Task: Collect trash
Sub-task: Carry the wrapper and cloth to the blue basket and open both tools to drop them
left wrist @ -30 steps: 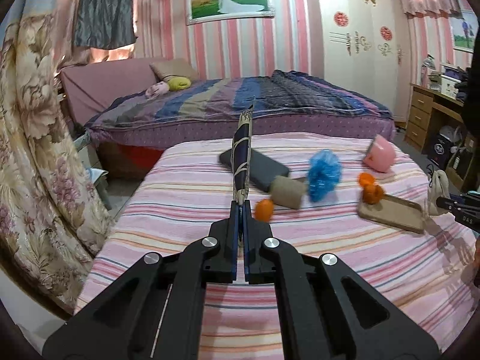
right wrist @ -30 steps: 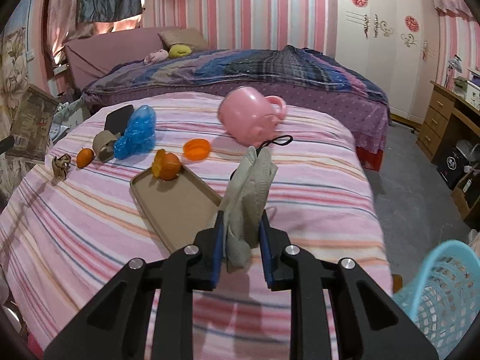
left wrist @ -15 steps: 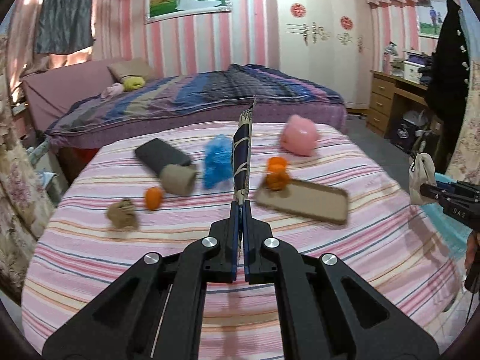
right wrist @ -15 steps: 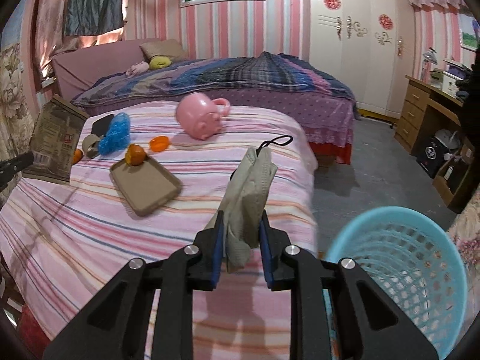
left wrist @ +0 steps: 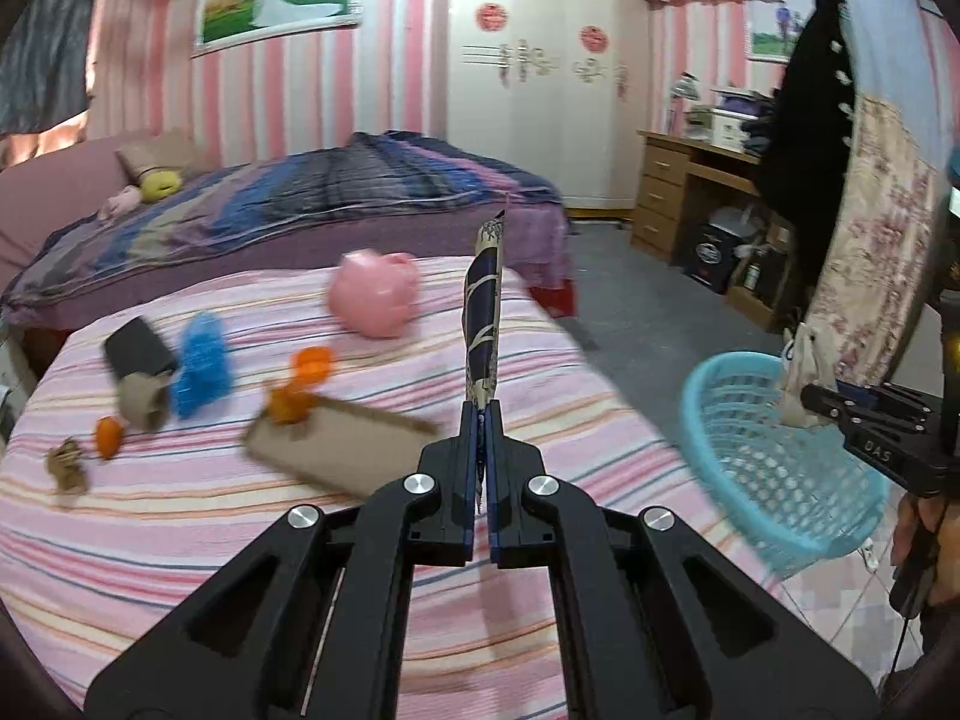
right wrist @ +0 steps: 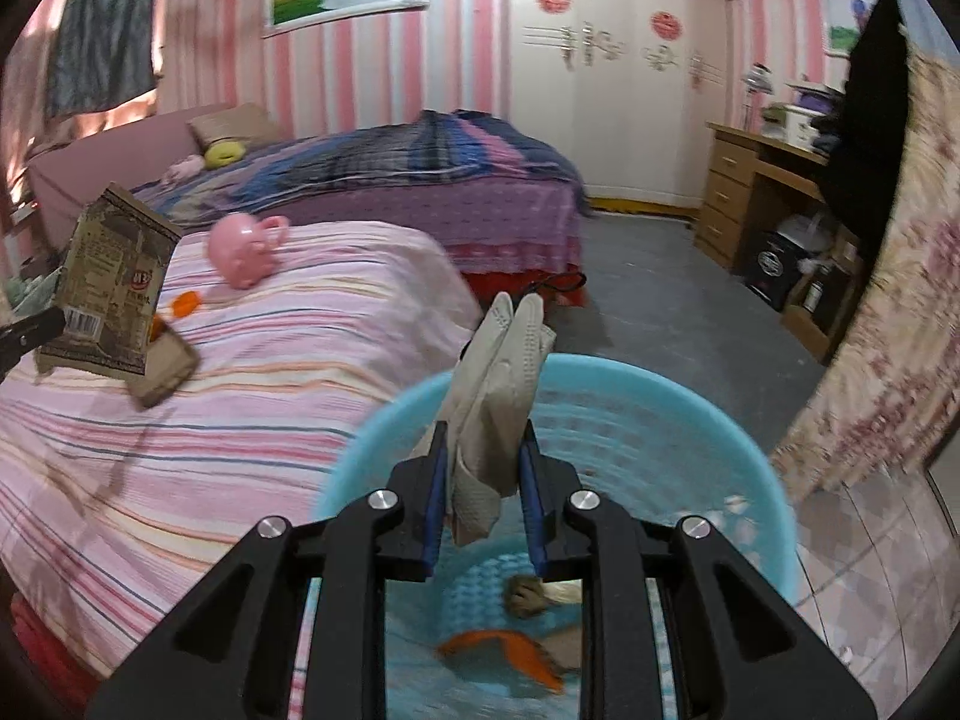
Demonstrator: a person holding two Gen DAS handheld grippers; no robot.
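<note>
Trash: one mask (right wrist: 498, 384) pinched in right claw (right wrist: 483, 468) over basket (right wrist: 708, 420); one wrapper (left wrist: 485, 324) pinched in left claw (left wrist: 480, 450).

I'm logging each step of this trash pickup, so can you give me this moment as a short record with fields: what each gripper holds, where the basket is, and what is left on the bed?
left gripper: shut on flat snack packet, held upright over the striped bed
right gripper: shut on grey face mask, above the blue basket
basket position: on the floor beside the bed
basket contents: orange scrap and a brownish crumpled piece
left on the bed: pink cup, blue wad, brown tray, orange bits
</note>
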